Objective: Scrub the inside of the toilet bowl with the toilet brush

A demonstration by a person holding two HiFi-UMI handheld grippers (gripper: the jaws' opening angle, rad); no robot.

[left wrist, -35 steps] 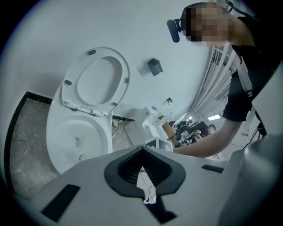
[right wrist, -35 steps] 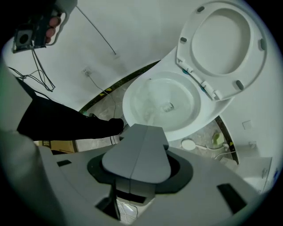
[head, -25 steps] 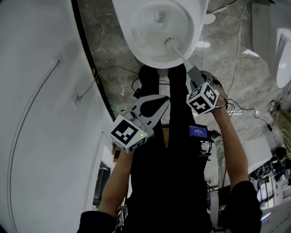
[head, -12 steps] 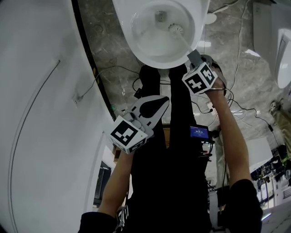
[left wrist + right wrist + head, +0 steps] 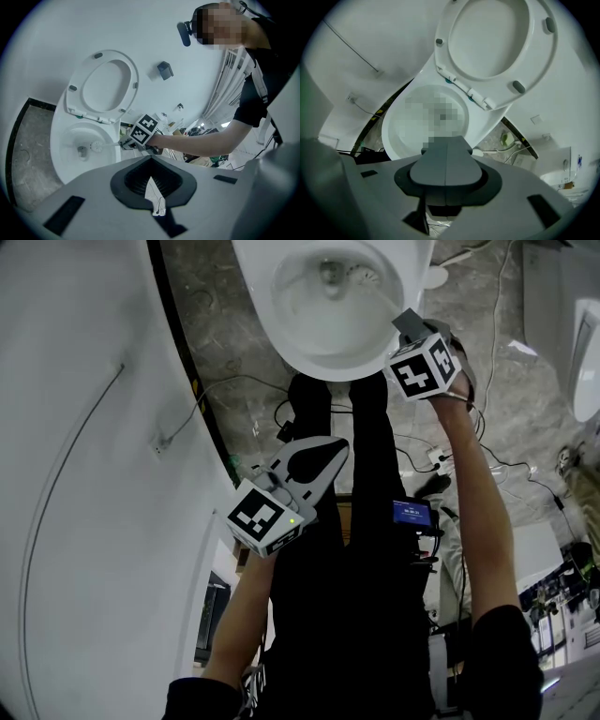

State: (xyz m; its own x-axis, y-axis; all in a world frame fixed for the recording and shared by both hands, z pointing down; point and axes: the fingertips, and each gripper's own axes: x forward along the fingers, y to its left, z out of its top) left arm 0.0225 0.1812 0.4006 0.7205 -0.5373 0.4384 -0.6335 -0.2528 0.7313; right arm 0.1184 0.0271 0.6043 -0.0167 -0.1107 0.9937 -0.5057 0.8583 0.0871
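The right tool (image 5: pixel 406 322) is held out over the near rim of the toilet bowl (image 5: pixel 309 364). Its jaws are closed tight on the handle of the toilet brush (image 5: pixel 366 277). The white handle runs straight out ahead of the jaws and down into the bowl. The bristle head sits against the inner wall, just beside the drain hole (image 5: pixel 330 272). Beyond the right tool, past the bowl, the seat (image 5: pixel 492 42) stands raised against the wall.

The left tool (image 5: pixel 339 444) hangs back, well apart from the bowl, below and to the left of the right tool. Its jaws meet at the tips with nothing between them, and they point towards the bowl and the right tool.
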